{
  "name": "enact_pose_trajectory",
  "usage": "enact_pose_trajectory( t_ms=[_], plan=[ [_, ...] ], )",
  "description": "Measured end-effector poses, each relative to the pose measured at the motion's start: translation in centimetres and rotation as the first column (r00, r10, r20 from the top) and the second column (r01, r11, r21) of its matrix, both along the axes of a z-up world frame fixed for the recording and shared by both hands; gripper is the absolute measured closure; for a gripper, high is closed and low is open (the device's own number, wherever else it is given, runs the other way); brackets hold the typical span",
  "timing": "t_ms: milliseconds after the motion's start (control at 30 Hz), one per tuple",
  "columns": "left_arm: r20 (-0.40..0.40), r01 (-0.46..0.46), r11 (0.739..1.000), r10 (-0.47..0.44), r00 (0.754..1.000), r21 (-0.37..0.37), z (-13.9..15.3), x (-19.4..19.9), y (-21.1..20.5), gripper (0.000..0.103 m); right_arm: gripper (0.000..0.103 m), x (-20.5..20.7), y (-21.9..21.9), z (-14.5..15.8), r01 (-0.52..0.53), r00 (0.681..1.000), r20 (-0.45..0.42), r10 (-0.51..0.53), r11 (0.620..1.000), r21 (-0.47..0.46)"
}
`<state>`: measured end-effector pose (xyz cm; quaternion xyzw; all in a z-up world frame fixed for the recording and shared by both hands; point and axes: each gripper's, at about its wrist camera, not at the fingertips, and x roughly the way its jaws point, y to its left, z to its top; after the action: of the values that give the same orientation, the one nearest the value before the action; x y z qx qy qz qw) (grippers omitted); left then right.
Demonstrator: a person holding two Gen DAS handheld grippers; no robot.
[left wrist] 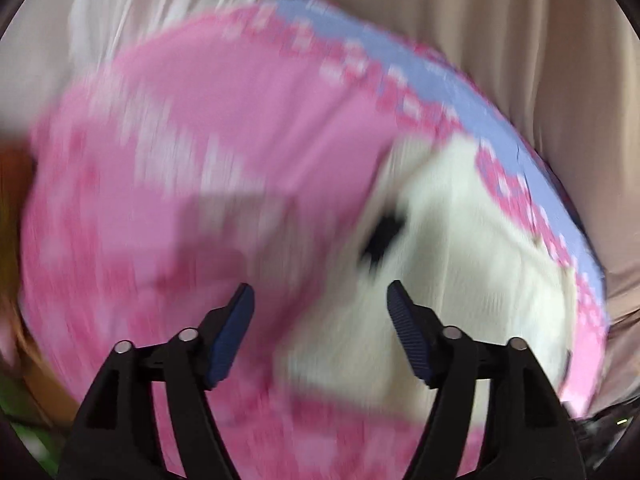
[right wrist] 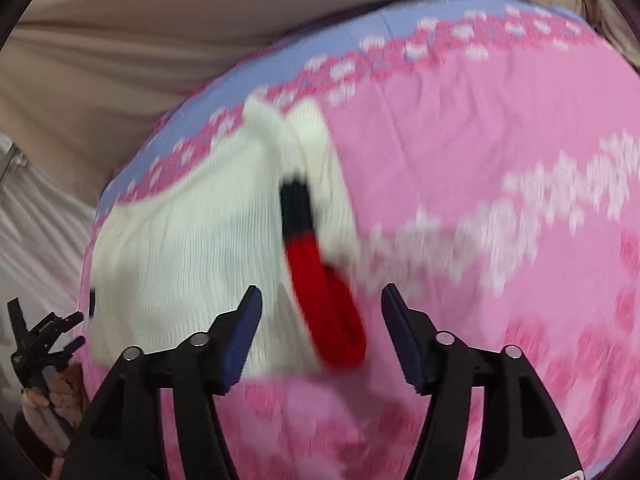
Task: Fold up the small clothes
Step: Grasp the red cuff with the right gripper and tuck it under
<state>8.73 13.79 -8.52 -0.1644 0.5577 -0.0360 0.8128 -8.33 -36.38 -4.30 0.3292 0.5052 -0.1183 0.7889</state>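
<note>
- The right gripper (right wrist: 322, 294) stands with its jaws spread and nothing pinched; its blue ribbed pads (right wrist: 240, 340) hang clear above the cloth.
- The left gripper (left wrist: 320, 292) is likewise released, its dark blue pads (left wrist: 232, 336) apart and free of the fabric below.
- Between the right jaws, just beyond them, lies the red end of the band (right wrist: 332, 312) of a small white knit garment (right wrist: 180, 264).
- That band runs away from the camera, red near and black farther off, tilted slightly to the left; this is the line along which the folded edge of the garment lies.
- The white garment spreads left of the band in the right wrist view, resting flat on a pink patterned cover (right wrist: 480, 140).
- In the left wrist view the same white garment (left wrist: 460, 248) lies ahead and right of the jaws, with a black patch (left wrist: 382, 240) showing; heavy blur hides its outline.
- The pink cover (left wrist: 200, 120) has white and darker pink motifs and a lilac border (right wrist: 224, 92) along its far edge.
- Beyond the border hangs beige draped cloth (right wrist: 120, 48).
- At the lower left of the right wrist view the left gripper (right wrist: 44, 340) shows, small and dark.
- No readable writing or label can be made out; a red-edged tag at the right view's bottom corner is cut off.
</note>
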Motion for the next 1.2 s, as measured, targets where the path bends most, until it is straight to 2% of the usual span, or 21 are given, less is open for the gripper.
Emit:
enact_pose_trajectory(
  t_ms=[100,200,233,267,300,333,367,467,533,600,733,767,800,833,900,933,967,1000,1033,1067,1200],
  plan=[
    [-0.100,-0.079,0.995,0.072,0.992,-0.065,-2.9,-2.5,0.1,0.035,0.040,-0.3,1.3,-1.7,0.006,1.000,-0.024,-0.005,0.998,0.061],
    [-0.076,-0.097,0.994,0.093,0.993,-0.054,-3.5,-2.7,-0.8,0.035,0.040,0.5,1.3,-2.8,0.036,0.999,-0.007,-0.035,0.993,0.111],
    [-0.067,-0.101,0.993,0.097,0.993,-0.061,-3.4,-2.3,-1.0,0.043,0.044,0.7,1.2,-2.9,0.053,0.999,0.008,-0.054,0.992,0.118],
    [-0.070,-0.107,0.991,0.102,0.992,-0.078,-3.4,-2.0,-1.1,0.066,0.074,0.9,0.9,-2.9,0.070,0.997,0.027,-0.074,0.988,0.137],
    [-0.087,-0.111,0.987,0.101,0.991,-0.114,-3.3,-1.3,-1.0,0.074,0.090,1.1,0.4,-2.9,0.093,0.994,0.040,-0.101,0.980,0.174],
    [-0.101,-0.109,0.983,0.095,0.990,-0.146,-3.2,-0.8,-0.9,0.090,0.091,1.0,-0.1,-2.4,0.120,0.989,0.058,-0.133,0.974,0.190],
    [-0.105,-0.113,0.981,0.097,0.990,-0.157,-2.7,-0.6,-0.8,0.092,0.092,0.8,-0.4,-1.2,0.128,0.985,0.089,-0.148,0.972,0.198],
    [-0.066,-0.087,0.984,0.078,0.995,-0.157,0.3,-1.3,0.2,0.093,0.092,-0.8,-0.2,3.2,0.084,0.983,0.151,-0.103,0.989,0.123],
    [-0.074,-0.065,0.985,0.053,0.996,-0.160,1.6,-2.6,1.3,0.093,0.092,-3.0,0.2,4.6,0.066,0.987,0.137,-0.079,0.993,0.103],
    [-0.106,-0.050,0.992,0.038,0.994,-0.120,1.4,-4.3,2.2,0.093,0.092,-5.5,0.9,4.2,0.053,0.994,0.091,-0.061,0.995,0.084],
    [-0.216,-0.011,1.000,0.006,0.976,-0.021,-2.6,-7.3,2.6,0.089,0.089,-10.1,2.5,-1.9,0.033,0.996,-0.081,-0.023,0.992,0.123],
    [-0.235,0.004,1.000,0.002,0.972,0.027,-3.5,-8.0,2.3,0.088,0.090,-10.6,2.8,-3.2,0.030,0.993,-0.117,-0.017,0.993,0.113],
    [-0.222,0.010,0.998,0.002,0.975,0.055,-3.3,-8.5,2.1,0.088,0.081,-11.0,2.8,-2.7,0.040,0.995,-0.093,-0.032,0.996,0.080],
    [-0.201,0.015,0.997,0.000,0.980,0.073,-2.3,-8.7,1.8,0.088,0.075,-10.9,2.8,-2.1,0.044,0.993,-0.115,-0.039,0.998,0.048],
    [-0.117,0.018,0.994,-0.006,0.993,0.104,0.6,-8.6,1.5,0.087,0.073,-10.4,2.5,0.7,0.031,0.996,-0.083,-0.034,0.999,-0.036],
    [-0.060,0.022,0.994,-0.015,0.998,0.111,2.3,-8.2,1.3,0.079,0.072,-10.0,2.4,2.1,0.016,0.999,-0.049,-0.019,0.997,-0.069],
    [0.020,0.034,0.991,-0.037,0.999,0.132,4.4,-7.4,0.7,0.064,0.066,-8.9,2.3,3.6,-0.007,1.000,-0.014,0.005,0.993,-0.119],
    [0.058,0.038,0.988,-0.047,0.997,0.149,5.4,-6.8,0.3,0.055,0.057,-7.9,2.1,4.4,-0.023,1.000,0.005,0.024,0.989,-0.148],
    [0.117,0.053,0.985,-0.073,0.990,0.165,6.7,-5.5,-0.9,0.044,0.054,-6.6,2.0,4.9,-0.040,0.999,0.026,0.045,0.985,-0.167],
    [0.145,0.070,0.983,-0.095,0.985,0.170,7.2,-4.4,-1.8,0.039,0.052,-5.3,1.9,5.2,-0.052,0.997,0.040,0.060,0.983,-0.179],
    [0.162,0.165,0.971,-0.193,0.968,0.173,6.1,1.2,-7.2,0.039,0.046,2.0,1.5,3.5,-0.091,0.995,0.022,0.098,0.969,-0.231]
  ],
)
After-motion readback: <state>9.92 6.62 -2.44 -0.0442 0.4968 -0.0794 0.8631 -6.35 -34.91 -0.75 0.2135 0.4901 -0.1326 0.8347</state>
